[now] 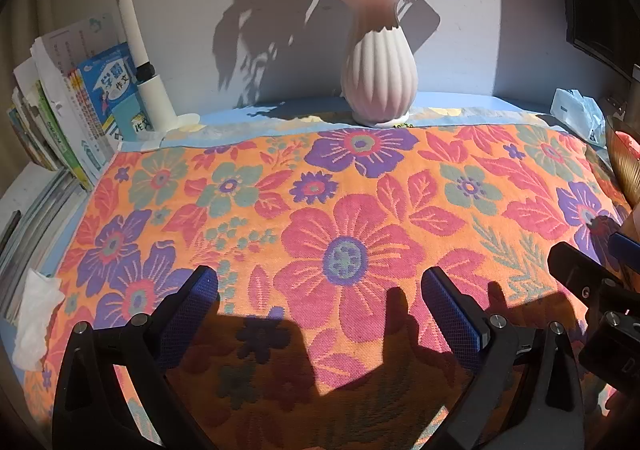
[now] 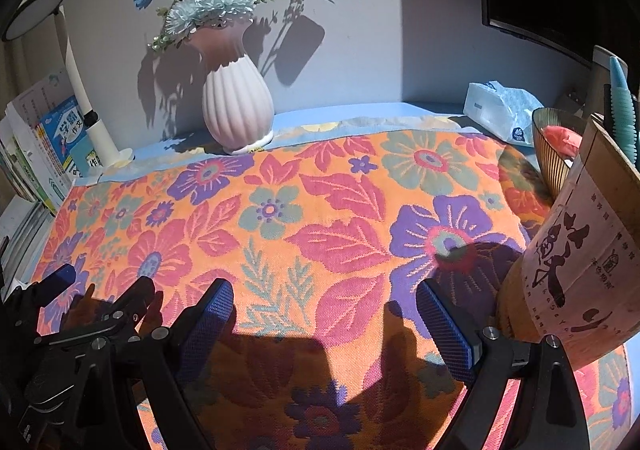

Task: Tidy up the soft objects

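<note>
An orange towel with large pink, purple and green flowers [image 1: 344, 217] lies spread flat over the desk; it also fills the right wrist view [image 2: 320, 217]. My left gripper [image 1: 320, 286] is open and empty, hovering over the towel's near middle. My right gripper [image 2: 324, 302] is open and empty, over the towel's near right part. The right gripper shows at the right edge of the left wrist view [image 1: 592, 290], and the left gripper shows at the lower left of the right wrist view [image 2: 80, 314].
A ribbed pink vase with flowers [image 1: 378, 81] stands at the towel's far edge. Books [image 1: 80, 109] and a white lamp [image 1: 136, 49] stand at the left. A tissue pack [image 2: 500, 109], a bowl [image 2: 556, 145] and a wooden holder [image 2: 584, 242] are at the right. A crumpled tissue [image 1: 36, 314] lies near left.
</note>
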Demonstrator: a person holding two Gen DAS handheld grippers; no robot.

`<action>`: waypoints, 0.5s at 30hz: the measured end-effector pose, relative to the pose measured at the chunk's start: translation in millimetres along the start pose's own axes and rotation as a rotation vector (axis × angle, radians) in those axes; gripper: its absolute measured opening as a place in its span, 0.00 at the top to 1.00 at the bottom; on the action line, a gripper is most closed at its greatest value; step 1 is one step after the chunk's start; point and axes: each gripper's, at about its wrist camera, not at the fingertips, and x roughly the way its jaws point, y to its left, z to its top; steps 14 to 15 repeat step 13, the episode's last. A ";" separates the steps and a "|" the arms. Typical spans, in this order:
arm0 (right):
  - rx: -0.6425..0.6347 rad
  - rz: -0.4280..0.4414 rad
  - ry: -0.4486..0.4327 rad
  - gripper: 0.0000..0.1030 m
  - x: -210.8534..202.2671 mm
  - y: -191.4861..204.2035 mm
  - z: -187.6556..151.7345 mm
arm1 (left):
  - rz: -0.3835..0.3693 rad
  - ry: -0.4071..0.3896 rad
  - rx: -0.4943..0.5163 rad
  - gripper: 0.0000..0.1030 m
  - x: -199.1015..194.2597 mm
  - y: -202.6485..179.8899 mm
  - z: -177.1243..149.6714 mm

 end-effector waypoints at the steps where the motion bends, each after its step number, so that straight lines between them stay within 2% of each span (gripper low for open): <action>1: -0.001 0.000 0.001 0.11 0.3 0.1 -0.1 | 0.000 0.001 0.001 0.01 0.2 -0.5 0.1; 15: -0.004 -0.002 0.001 0.11 0.9 1.2 -0.5 | 0.003 -0.017 0.010 0.01 -2.7 -0.8 -0.1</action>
